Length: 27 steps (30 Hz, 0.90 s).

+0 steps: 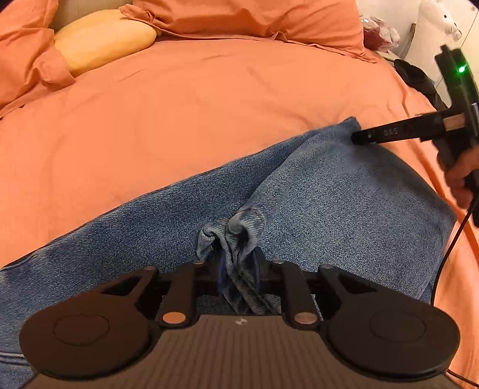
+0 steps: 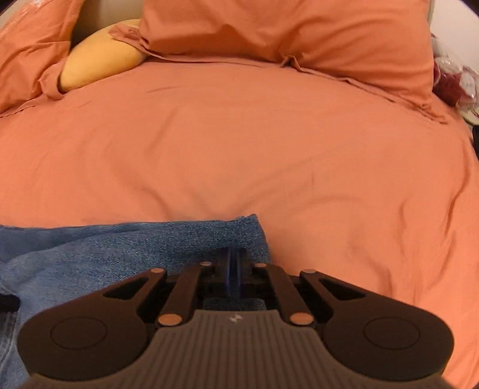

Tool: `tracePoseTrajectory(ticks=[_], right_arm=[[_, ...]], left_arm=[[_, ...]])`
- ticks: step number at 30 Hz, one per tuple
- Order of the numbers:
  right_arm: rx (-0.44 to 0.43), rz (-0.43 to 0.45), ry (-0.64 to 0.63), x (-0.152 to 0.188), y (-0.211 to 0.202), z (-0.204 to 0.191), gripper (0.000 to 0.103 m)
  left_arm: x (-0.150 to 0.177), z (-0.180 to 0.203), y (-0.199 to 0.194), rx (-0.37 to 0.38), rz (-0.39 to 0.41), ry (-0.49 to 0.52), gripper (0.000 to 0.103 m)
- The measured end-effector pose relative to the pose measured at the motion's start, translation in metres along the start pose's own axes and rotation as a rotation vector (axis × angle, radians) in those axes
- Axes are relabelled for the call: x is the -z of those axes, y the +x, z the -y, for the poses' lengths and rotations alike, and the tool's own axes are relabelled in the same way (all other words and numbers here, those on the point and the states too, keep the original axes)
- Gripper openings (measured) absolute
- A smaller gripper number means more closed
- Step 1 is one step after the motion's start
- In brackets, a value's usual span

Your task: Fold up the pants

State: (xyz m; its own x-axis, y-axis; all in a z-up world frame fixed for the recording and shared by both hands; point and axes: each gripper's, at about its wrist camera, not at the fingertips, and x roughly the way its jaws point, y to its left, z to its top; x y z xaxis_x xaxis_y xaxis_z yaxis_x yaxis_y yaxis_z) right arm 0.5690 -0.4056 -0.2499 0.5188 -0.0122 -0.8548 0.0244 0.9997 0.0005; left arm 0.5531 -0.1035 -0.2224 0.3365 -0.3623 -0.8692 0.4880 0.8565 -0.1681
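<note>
Blue jeans (image 1: 344, 209) lie spread across the near part of an orange bed. My left gripper (image 1: 239, 266) is shut on a bunched fold of the denim, which stands up between its blue pads. In the left wrist view my right gripper (image 1: 357, 137) comes in from the right, held by a hand (image 1: 458, 182), with its tip at the far corner of the jeans. The right wrist view shows the right gripper (image 2: 232, 254) with its fingers closed together on that corner of the jeans (image 2: 119, 248), just short of the hem.
The orange sheet (image 1: 179, 119) stretches beyond the jeans. Orange pillows (image 2: 284, 33) and a yellow cushion (image 2: 98, 51) sit at the head. A white plush toy (image 1: 443, 21) and dark items stand off the bed's right side. A black cable (image 1: 443, 263) hangs on the right.
</note>
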Motion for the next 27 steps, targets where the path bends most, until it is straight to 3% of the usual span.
tracePoseTrajectory(ticks=[5,7,10,14,16,22,25,27], right_arm=[[0.052,-0.022,-0.065,-0.004,-0.016,-0.014,0.000],[0.041,-0.022,-0.078,0.001,-0.034,-0.015,0.000],[-0.003,-0.025,-0.121,0.020,-0.067,-0.013,0.001],[-0.040,-0.052,-0.165,0.053,-0.110,-0.001,0.003],[-0.046,-0.063,-0.184,0.071,-0.123,0.006,0.004],[-0.065,-0.074,-0.201,0.117,-0.120,0.014,0.005],[-0.047,-0.068,-0.248,0.130,-0.102,0.010,0.005],[-0.033,-0.064,-0.257,0.133,-0.096,0.006,0.005]], left_arm=[[-0.001,0.000,-0.001,0.000,-0.009,0.001,0.022],[-0.001,0.001,-0.003,-0.019,-0.009,-0.009,0.029],[0.003,0.004,-0.005,-0.039,0.011,0.002,0.030],[0.011,0.013,-0.020,-0.049,0.029,0.031,0.042],[0.021,0.022,-0.032,-0.066,0.050,0.070,0.043],[0.055,0.067,-0.057,0.019,0.055,0.182,0.043],[0.066,0.082,-0.043,-0.023,0.000,0.222,0.040],[0.070,0.081,-0.033,-0.038,-0.027,0.195,0.040]])
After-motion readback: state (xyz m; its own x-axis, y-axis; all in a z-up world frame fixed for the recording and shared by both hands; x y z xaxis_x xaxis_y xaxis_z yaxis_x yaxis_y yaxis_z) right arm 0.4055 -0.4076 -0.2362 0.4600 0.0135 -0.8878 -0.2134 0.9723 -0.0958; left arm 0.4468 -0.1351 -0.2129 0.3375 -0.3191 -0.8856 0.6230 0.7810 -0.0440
